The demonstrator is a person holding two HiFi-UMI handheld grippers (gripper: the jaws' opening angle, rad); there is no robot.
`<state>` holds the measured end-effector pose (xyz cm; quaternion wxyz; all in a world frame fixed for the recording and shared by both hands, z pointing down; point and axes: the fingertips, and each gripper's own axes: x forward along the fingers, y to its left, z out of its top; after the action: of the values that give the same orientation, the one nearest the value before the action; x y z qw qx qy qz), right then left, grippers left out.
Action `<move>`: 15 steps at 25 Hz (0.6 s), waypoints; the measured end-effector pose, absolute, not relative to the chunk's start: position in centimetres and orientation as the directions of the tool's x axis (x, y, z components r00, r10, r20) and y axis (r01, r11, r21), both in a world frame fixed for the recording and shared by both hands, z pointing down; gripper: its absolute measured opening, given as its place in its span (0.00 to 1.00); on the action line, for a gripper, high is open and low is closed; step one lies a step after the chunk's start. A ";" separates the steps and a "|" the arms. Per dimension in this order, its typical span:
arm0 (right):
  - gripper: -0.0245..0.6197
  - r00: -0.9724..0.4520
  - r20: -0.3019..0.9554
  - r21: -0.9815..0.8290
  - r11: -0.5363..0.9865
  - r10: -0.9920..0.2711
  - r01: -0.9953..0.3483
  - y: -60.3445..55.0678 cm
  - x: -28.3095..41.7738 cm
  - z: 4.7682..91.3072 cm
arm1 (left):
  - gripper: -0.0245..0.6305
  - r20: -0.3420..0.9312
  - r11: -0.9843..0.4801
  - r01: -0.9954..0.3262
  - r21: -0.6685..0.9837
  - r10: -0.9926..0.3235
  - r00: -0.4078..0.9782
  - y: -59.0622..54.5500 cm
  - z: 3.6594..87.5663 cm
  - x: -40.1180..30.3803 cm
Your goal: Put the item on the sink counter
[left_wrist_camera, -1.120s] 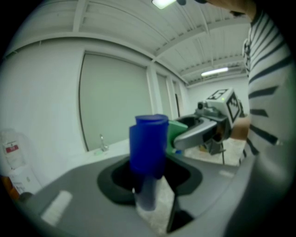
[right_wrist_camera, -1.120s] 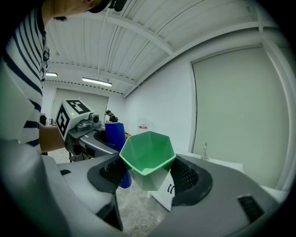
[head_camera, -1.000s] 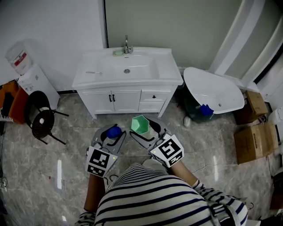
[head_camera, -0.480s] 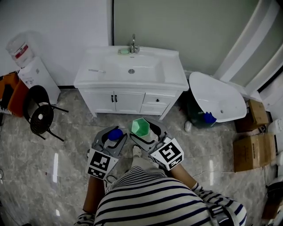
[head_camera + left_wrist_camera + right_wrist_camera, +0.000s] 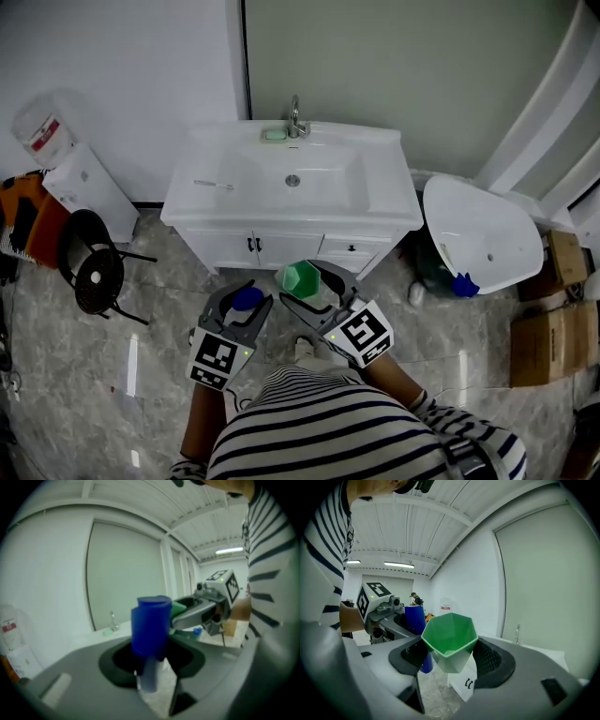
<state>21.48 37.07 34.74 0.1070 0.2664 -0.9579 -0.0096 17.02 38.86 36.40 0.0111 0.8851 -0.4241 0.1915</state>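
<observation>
My left gripper is shut on a pale bottle with a blue cap, held upright between the jaws; the left gripper view shows that blue-capped bottle close up. My right gripper is shut on a green faceted cup, open side up; the right gripper view shows the cup gripped at its base. Both grippers hang side by side over the floor, just in front of the white sink counter, whose basin and faucet lie beyond them.
A green soap lies by the faucet and a thin item on the counter's left. A water dispenser and black stool stand to the left. A white tub and cardboard boxes are on the right.
Both grippers, still holding the bottle and the cup, have moved forward toward the sink cabinet, which now stands much closer in front of them.
</observation>
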 end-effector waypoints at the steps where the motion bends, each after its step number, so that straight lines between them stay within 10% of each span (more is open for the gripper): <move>1: 0.50 -0.837 0.196 0.076 0.859 -0.511 -0.507 35.8 21.5 34.5 | 0.29 0.348 -0.637 -0.757 -0.145 -0.749 0.564 37.6 36.2 17.0; 15: 0.50 -0.857 0.169 0.078 0.873 -0.487 -0.481 25.6 22.1 33.1 | 0.29 0.348 -0.589 -0.793 -0.157 -0.784 0.513 28.0 35.4 16.8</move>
<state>22.15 25.62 33.06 0.0919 0.2514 -0.9634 -0.0166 16.85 28.00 35.37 0.0111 0.8698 -0.4534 0.1944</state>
